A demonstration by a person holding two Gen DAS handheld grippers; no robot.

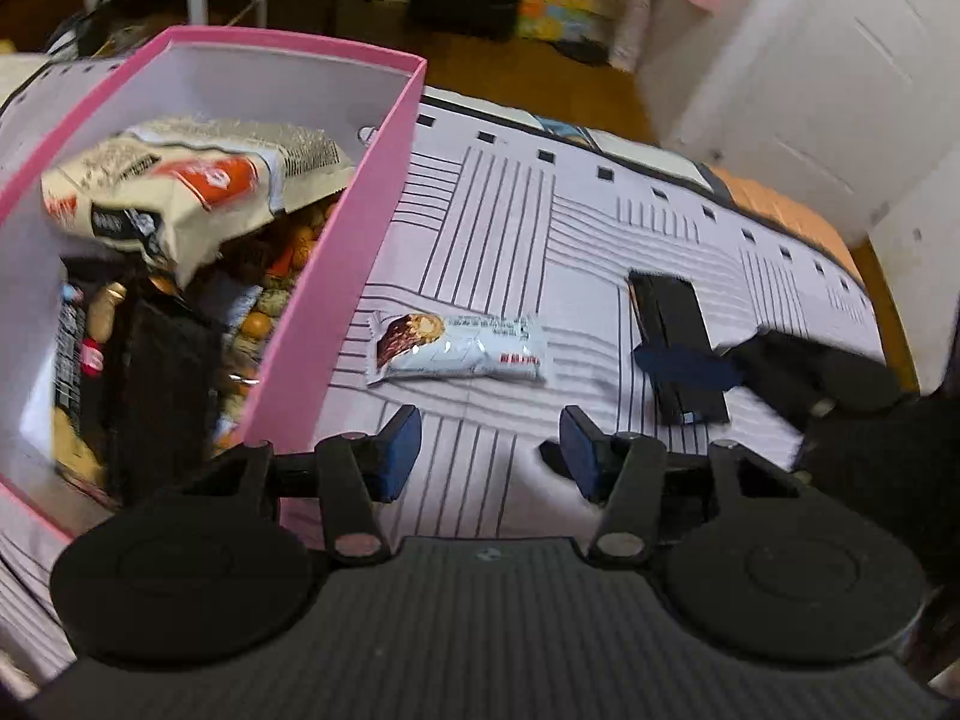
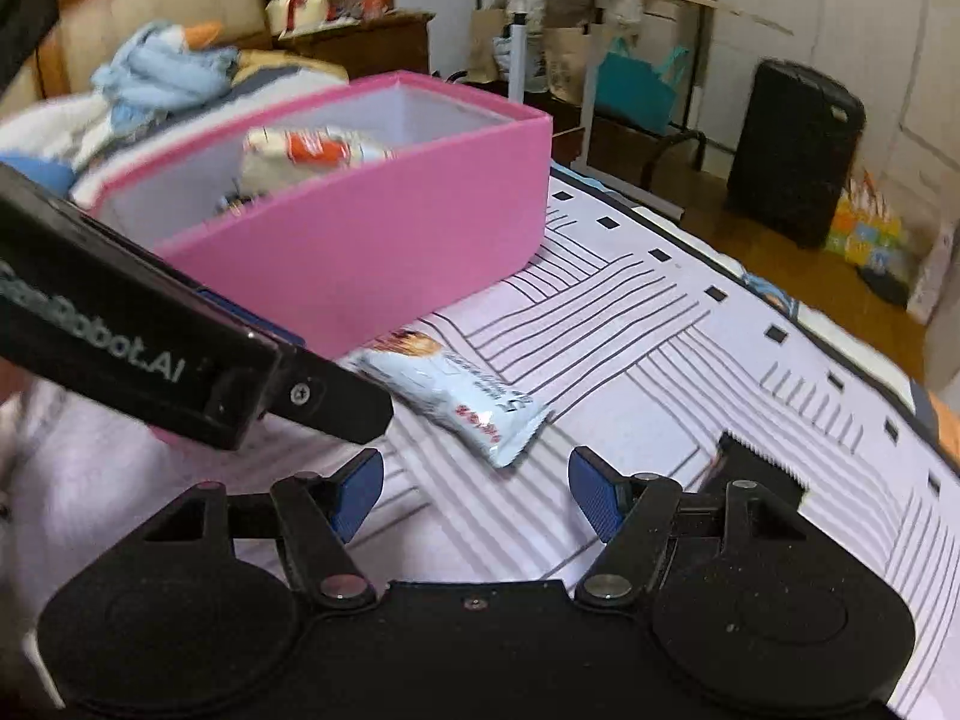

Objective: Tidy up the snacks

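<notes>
Pink box (image 1: 312,312) already holds many snacks. Two remain on the bedsheet (image 1: 510,210) — wafer bar (image 1: 459,348), black packet (image 1: 681,342). Left gripper (image 1: 489,450) and right gripper (image 2: 474,489) jaws spread, empty.

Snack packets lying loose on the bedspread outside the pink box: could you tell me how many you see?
2: a pale blue wafer bar beside the pink box, and a black packet further right. More could be hidden beyond the frame.
</notes>
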